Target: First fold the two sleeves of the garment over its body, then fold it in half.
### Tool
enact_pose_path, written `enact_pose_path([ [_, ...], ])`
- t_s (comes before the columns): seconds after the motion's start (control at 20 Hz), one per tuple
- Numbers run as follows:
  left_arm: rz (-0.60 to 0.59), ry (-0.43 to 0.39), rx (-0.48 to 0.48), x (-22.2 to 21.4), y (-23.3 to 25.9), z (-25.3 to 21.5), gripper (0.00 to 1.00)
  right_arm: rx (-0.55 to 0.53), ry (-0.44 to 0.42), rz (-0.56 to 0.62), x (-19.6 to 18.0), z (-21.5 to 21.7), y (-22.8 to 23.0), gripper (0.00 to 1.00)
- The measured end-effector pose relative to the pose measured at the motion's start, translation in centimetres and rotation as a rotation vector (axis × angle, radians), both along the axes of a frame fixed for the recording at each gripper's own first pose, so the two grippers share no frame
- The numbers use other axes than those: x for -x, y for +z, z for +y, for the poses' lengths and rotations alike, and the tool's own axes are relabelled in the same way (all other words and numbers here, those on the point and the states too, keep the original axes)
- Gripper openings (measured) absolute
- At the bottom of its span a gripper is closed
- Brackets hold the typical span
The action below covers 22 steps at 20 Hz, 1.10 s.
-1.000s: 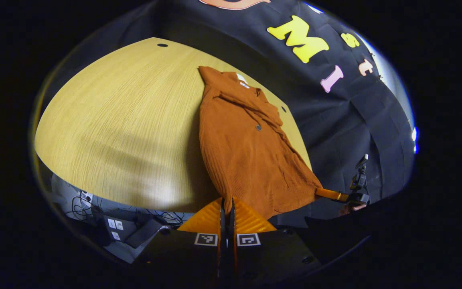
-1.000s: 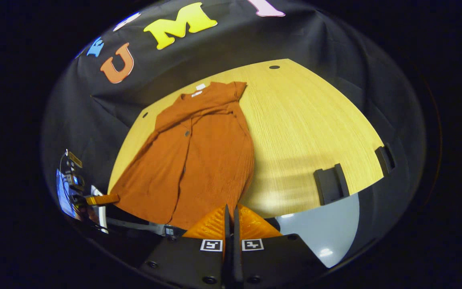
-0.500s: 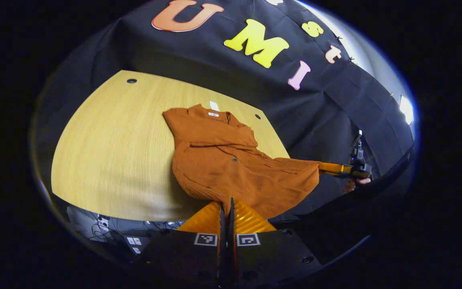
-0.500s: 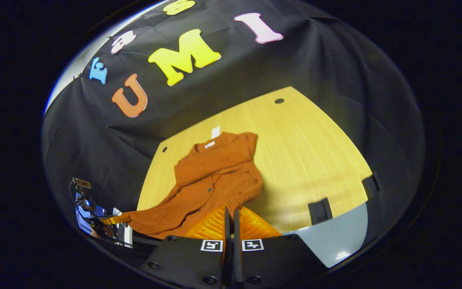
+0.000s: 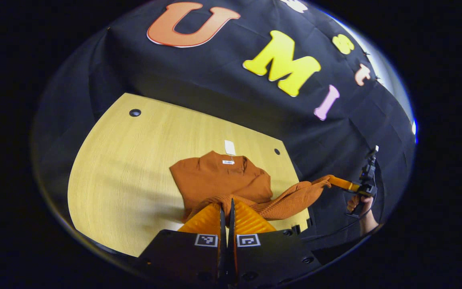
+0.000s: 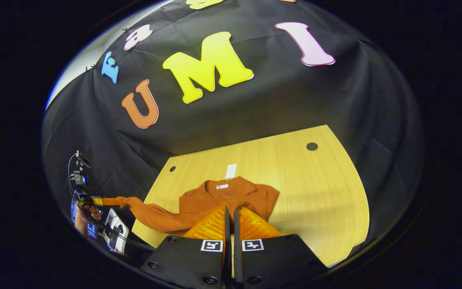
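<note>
Your left gripper (image 5: 227, 208) is low and close in the left gripper view. Its two fingers are pressed together on the bottom hem of the orange garment (image 5: 221, 182). The hem is lifted up off the table (image 5: 134, 160) and comes over the part that lies flat.

Your right gripper (image 6: 229, 214) looks the same in the right gripper view. Its two fingers are squeezed together on the hem too, at the other bottom corner. You can also see it far off at the right in the left gripper view, with your hand (image 5: 361, 204) around its handle and the cloth pulled out toward it in a long point. In the right gripper view, the left gripper shows far off at the left, and the cloth stretches out to it in the same way.

So the hem hangs in the air between your two grippers, like a little bridge.

A bit farther on, the top half of the garment lies flat on the table. It sits near the middle of the table's far edge, closer to the far edge than to the near one. The neck points toward the far edge.

A small white tag (image 5: 229, 147) lies on the wood just past the neck.

Two dark round holes (image 6: 311, 146) sit in the table near its far corners.

Behind the table hangs the black cloth wall (image 6: 255, 108).
</note>
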<state>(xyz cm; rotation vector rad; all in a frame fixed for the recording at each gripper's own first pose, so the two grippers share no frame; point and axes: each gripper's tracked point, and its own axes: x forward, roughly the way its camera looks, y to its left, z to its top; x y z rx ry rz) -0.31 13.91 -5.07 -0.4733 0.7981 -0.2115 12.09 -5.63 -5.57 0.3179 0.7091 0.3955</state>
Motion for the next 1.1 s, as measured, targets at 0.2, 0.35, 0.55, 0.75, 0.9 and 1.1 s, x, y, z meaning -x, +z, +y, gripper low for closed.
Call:
enact_pose_path([
  [0.2,0.074,0.026,0.011,-10.3,-0.8,1.7,0.03,0.021,0.018,0.008,-9.2,1.7,-3.1,0.03],
  [0.35,0.121,0.057,-0.031,-16.4,-5.3,3.0,0.03,0.046,0.018,0.045,-15.1,2.2,-8.1,0.03],
  [0.55,0.205,0.057,-0.092,-21.1,-12.7,2.5,0.05,0.094,0.035,0.140,-19.4,3.2,-16.4,0.03],
  [0.75,0.240,0.047,-0.120,-22.1,-15.8,2.0,0.07,0.064,-0.042,0.244,-21.4,2.0,-21.2,0.03],
  [0.9,0.257,0.059,-0.112,-23.0,-18.0,3.4,0.16,0.067,-0.060,0.272,-22.0,0.4,-21.7,0.06],
  [1.1,0.224,0.099,-0.118,-23.0,-17.1,5.7,0.84,0.063,-0.090,0.264,-23.2,-1.6,-20.8,0.25],
])
